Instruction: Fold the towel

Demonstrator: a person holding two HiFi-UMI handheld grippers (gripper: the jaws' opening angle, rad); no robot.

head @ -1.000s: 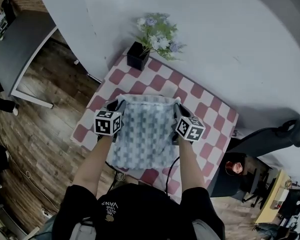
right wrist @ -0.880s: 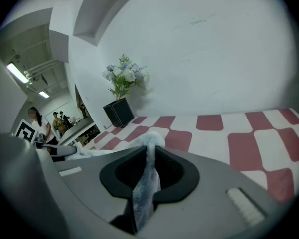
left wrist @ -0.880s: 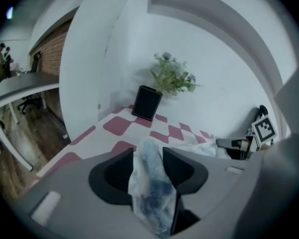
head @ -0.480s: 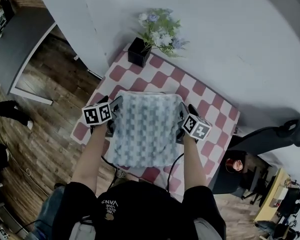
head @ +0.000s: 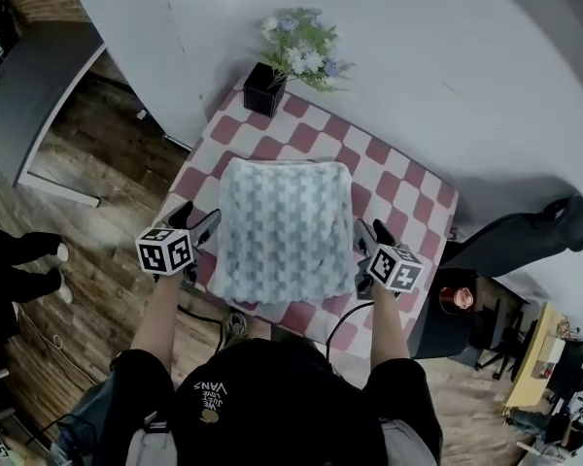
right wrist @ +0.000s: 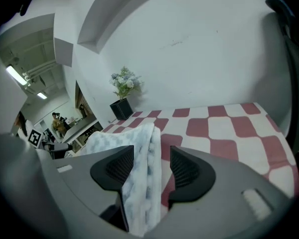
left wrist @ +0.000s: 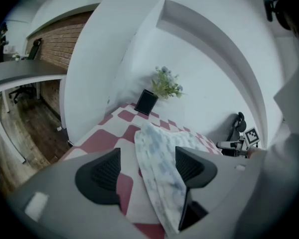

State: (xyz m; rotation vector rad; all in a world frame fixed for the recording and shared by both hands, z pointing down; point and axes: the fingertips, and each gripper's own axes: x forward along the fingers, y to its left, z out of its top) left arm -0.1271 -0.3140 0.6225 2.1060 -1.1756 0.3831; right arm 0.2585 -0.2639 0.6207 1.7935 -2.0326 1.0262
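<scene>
Between the two grippers, one folded towel (head: 284, 229) is laid flat on the single red-and-white checked tablecloth (head: 405, 194). Its long axis runs away from the person toward the one potted plant (head: 293, 51). Both pairs of jaws have just been opening and are held apart with nothing clamped. The left gripper (head: 196, 219) is spread wide just off the towel's left edge, and the right gripper (head: 371, 233) is spread just off its right edge. White print (head: 212, 396) is seen on the person's dark clothing but cannot be read.
</scene>
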